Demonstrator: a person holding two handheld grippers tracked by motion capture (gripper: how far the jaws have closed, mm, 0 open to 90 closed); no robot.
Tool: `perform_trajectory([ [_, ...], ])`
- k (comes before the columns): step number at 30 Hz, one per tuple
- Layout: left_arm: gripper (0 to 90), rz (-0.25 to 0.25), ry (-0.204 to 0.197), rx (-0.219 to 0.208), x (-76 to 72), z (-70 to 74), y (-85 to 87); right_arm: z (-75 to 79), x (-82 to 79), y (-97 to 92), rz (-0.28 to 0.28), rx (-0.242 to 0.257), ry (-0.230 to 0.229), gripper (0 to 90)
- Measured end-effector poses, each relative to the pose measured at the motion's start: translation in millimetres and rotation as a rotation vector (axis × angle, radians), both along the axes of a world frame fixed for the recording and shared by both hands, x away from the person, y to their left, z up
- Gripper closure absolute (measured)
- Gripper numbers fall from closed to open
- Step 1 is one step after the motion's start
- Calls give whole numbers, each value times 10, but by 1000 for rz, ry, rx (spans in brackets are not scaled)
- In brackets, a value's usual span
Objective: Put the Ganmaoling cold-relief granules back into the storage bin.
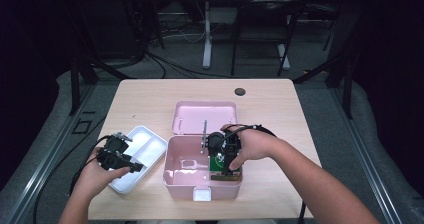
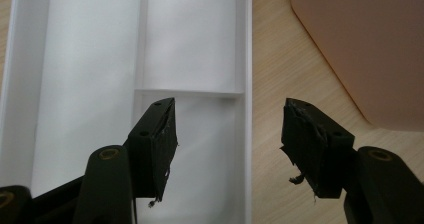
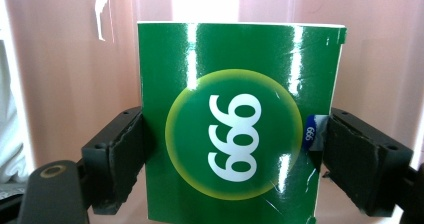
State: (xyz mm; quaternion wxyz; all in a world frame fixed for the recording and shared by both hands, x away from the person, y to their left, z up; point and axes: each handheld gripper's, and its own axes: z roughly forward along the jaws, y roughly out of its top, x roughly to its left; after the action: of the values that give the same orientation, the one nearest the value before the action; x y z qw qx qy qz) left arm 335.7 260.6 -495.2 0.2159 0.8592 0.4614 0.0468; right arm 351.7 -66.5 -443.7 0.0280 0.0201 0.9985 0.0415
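— Pale wood, that table point(image 1: 150, 104) was, with dark floor and cables behind it. What was the right gripper point(image 1: 229, 160) doing?

— It was down inside the pink box point(image 1: 175, 181), at the box's right end. Its two black jaws were clamped on the sides of a green packet point(image 3: 240, 124), one jaw on each edge. From the right gripper view the packet stood upright between them, glossy, with a yellow-ringed circle and white digits printed on the face, and a small blue tab at the edge beside one jaw.

— And where did the packet sit from above?

— In the high view it was in the right part of the box, against the front wall, with the person's hand over it. The box's pink lid point(image 1: 205, 116) lay back flat on the table behind it, and a white latch showed on the front wall.

— The other hand?

— The left gripper point(image 1: 131, 165) hung over the near end of a white tray point(image 1: 150, 139), just left of the box. Its jaws stood wide apart with nothing between them. Along them I could see the tray's dividers, one jaw over a small compartment, the other over bare wood beside the tray's rim, and a corner of the pink box farther off.
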Motion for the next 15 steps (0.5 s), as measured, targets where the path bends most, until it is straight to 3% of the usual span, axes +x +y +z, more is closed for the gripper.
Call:
perform_trajectory([
  [15, 391, 1, 3, 0, 1, -7, -3, -97, 37, 5, 6, -5, 10, 153],
])
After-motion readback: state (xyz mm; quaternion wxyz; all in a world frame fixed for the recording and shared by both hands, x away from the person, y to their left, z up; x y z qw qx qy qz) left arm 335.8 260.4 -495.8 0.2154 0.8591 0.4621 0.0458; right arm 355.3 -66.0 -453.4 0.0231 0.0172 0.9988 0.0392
